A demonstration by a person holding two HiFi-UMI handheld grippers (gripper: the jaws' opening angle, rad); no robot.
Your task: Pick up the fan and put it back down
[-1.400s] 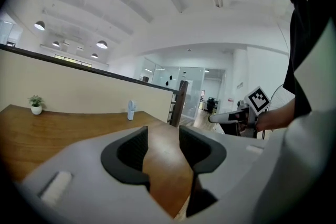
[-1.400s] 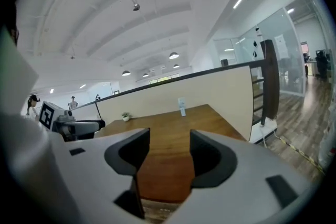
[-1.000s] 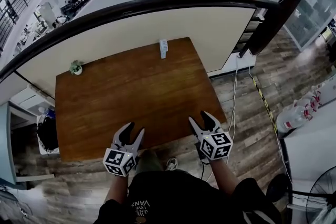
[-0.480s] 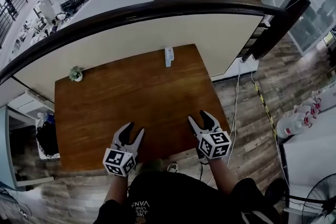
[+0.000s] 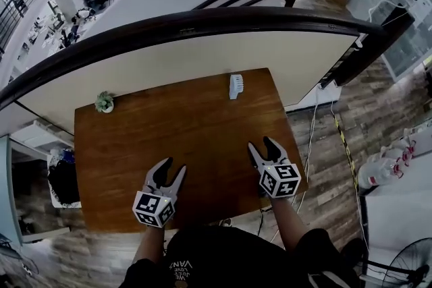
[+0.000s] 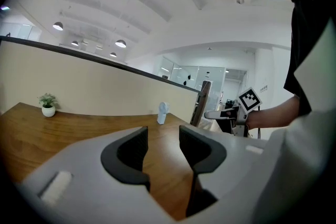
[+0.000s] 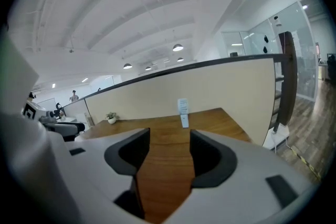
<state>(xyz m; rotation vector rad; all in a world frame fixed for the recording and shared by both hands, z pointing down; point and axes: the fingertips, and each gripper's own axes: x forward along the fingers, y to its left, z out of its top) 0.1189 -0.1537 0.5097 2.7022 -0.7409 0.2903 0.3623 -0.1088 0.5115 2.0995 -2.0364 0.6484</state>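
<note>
Here, L claw (image 5: 174,165), R claw (image 5: 260,142) agape, fan (image 5: 235,85) far across table (image 5: 175,125)

Smooth wooden table (image 5: 169,131), matt plastic fan (image 5: 235,85)

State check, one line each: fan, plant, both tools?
fan: upright at the far edge of the table, untouched
potted plant: upright, far left corner
left tool: open, empty, over the near edge
right tool: open, empty, well short of the fan
</note>
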